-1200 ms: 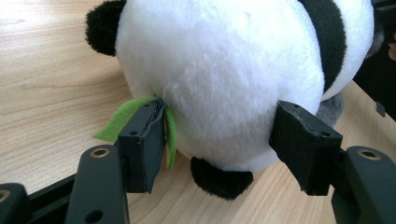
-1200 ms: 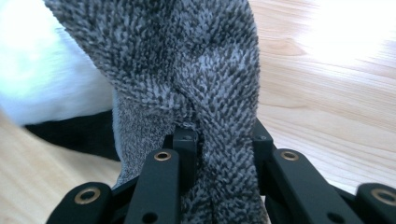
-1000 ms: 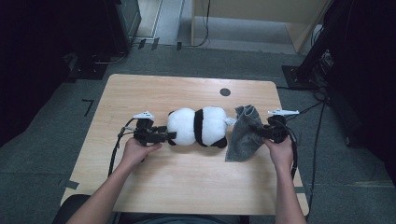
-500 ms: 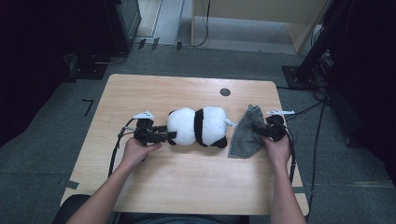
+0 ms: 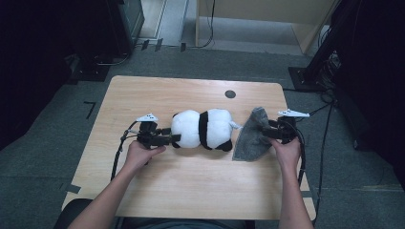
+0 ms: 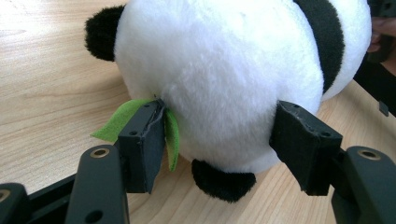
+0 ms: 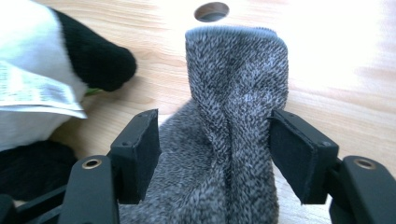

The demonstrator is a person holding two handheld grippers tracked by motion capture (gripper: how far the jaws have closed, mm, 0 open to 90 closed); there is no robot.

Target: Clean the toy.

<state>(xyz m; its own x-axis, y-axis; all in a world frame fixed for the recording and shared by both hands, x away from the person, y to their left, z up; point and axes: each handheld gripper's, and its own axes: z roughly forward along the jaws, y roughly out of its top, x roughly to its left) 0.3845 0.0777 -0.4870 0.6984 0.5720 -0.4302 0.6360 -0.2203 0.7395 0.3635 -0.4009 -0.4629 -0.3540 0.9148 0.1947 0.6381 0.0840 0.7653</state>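
A black-and-white panda plush (image 5: 203, 129) lies on its side in the middle of the wooden table (image 5: 191, 191). My left gripper (image 5: 175, 139) is shut on its left end; in the left gripper view both pads press into the white fur (image 6: 219, 79), and the left pad also pinches a green felt leaf (image 6: 114, 123). A grey fuzzy cloth (image 5: 250, 136) lies crumpled just right of the panda. My right gripper (image 5: 265, 131) has just been opening. A standing fold of the cloth (image 7: 233, 116) rises between its jaws, and the left pad (image 7: 140, 149) is clear of it.
A dark round hole (image 5: 230, 94) sits in the table behind the cloth. The panda's white sewn-in label (image 7: 32, 91) points toward the cloth. The table's right edge is close to my right hand. Dark equipment and cables surround the table on the floor.
The right gripper's jaws have spread apart around the grey cloth and let go of it. The left gripper and the panda have stayed put.
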